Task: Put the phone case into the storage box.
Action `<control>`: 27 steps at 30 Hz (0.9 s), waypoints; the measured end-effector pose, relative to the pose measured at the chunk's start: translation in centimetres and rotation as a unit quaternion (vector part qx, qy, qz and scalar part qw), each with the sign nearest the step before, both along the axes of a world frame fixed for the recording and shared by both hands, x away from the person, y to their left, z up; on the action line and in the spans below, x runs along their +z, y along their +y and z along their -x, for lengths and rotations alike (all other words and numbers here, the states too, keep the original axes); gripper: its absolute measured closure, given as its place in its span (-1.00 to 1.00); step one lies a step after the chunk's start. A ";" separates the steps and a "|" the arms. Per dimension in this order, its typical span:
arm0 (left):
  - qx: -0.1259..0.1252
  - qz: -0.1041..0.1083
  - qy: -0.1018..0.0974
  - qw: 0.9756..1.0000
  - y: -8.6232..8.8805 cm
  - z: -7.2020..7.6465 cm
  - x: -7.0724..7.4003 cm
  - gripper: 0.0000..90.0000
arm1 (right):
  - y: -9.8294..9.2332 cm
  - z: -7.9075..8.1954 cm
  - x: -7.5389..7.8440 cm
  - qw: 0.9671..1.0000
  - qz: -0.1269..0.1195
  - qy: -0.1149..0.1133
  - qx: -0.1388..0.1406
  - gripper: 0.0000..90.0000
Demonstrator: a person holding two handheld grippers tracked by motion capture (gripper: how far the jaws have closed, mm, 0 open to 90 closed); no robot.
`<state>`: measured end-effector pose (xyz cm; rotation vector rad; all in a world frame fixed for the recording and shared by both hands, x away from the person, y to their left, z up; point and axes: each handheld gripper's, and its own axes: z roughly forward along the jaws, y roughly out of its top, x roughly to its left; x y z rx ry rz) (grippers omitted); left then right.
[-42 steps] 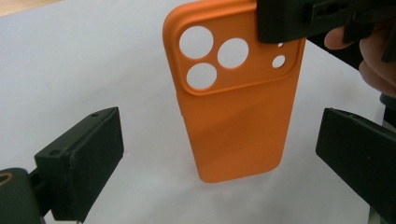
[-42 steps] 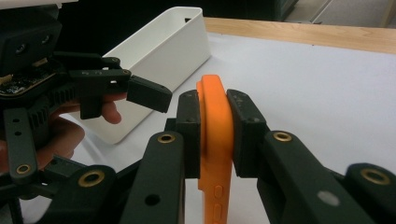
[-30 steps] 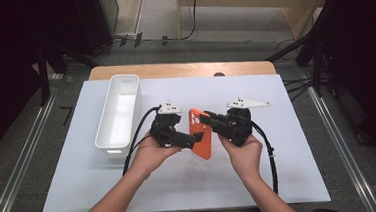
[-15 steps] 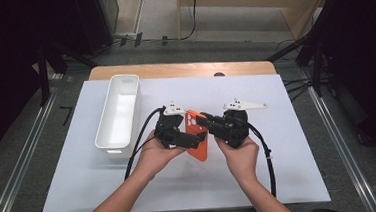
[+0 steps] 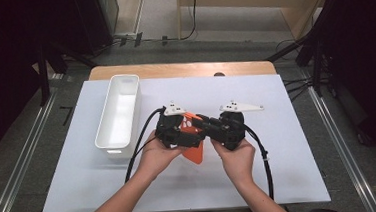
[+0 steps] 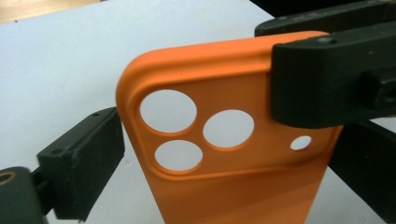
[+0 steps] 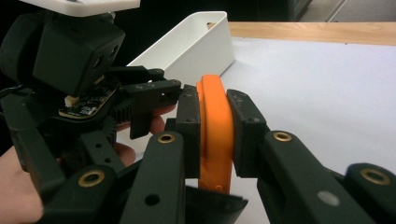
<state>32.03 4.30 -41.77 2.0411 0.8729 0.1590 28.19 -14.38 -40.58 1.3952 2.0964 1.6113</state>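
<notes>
We have the orange phone case lifted off the white sheet, the right gripper pinching its rim between both pads. The left gripper seems to straddle it, jaws probably parted. Left to do: setting it down, perhaps in the white bin just left; open sheet all round

Even overhead light keeps the white bench bright, its surroundings dark; shadows are faint; the high view is soft and grainy; near parts in both gripper views blur.
</notes>
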 end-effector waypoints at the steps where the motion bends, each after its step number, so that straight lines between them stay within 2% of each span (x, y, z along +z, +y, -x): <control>1: 0.000 0.000 0.000 1.000 0.0 0.0 0.0 -0.96 | 0.0 0.0 0.0 1.000 0.000 0.000 0.000 0.66; 6: 0.003 0.001 0.004 1.000 -0.1 -0.1 -0.2 -0.96 | 0.1 0.0 -0.1 1.000 -0.005 0.002 -0.005 0.66; 11: 0.004 0.002 0.004 1.000 -0.1 0.0 -0.1 -0.83 | 0.1 0.0 -0.1 1.000 -0.005 0.000 -0.005 0.66; 12: 0.000 0.011 0.007 1.000 0.0 0.0 0.0 -0.78 | 0.2 0.1 -0.1 1.000 -0.006 0.000 -0.006 0.66; 13: 0.000 0.011 0.007 1.000 0.0 0.0 0.0 -0.71 | 0.2 0.1 -0.1 1.000 -0.006 0.000 -0.006 0.66; 27: 0.001 0.007 0.003 1.000 0.0 0.1 0.0 -0.68 | 0.1 0.1 -0.2 1.000 -0.005 -0.005 -0.008 0.66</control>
